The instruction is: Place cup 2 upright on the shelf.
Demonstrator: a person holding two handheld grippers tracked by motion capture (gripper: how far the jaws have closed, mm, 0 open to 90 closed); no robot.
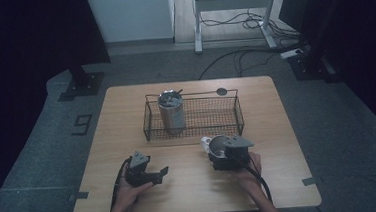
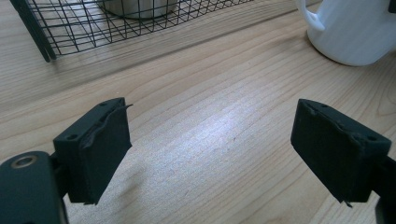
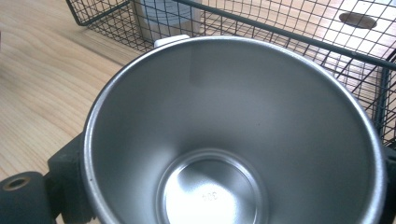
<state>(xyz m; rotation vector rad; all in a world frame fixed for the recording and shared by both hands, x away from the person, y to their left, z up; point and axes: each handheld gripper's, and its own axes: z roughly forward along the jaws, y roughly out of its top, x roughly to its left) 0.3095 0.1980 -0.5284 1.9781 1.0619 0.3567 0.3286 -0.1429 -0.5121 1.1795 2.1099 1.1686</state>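
Note:
A mug [image 1: 216,144], white outside and steel inside, stands on the wooden table [image 1: 126,105] just in front of a black wire basket [image 1: 193,134]. My right gripper [image 1: 220,155] is closed around it; in the right gripper view the mug's steel bowl [image 3: 233,130] sits between the jaws, the left jaw against its wall. My left gripper [image 1: 156,174] rests near the table's front left, open, with bare wood between its pads [image 2: 100,149]. Its view shows the white mug [image 2: 350,32] with its handle at upper right. A steel tumbler [image 1: 171,112] stands upright in the basket's left half.
The basket [image 3: 280,32] runs across the middle of the table, and its right half holds nothing. A dark round disc [image 1: 221,91] lies behind it. A desk frame and cables [image 1: 240,22] stand on the floor beyond the table.

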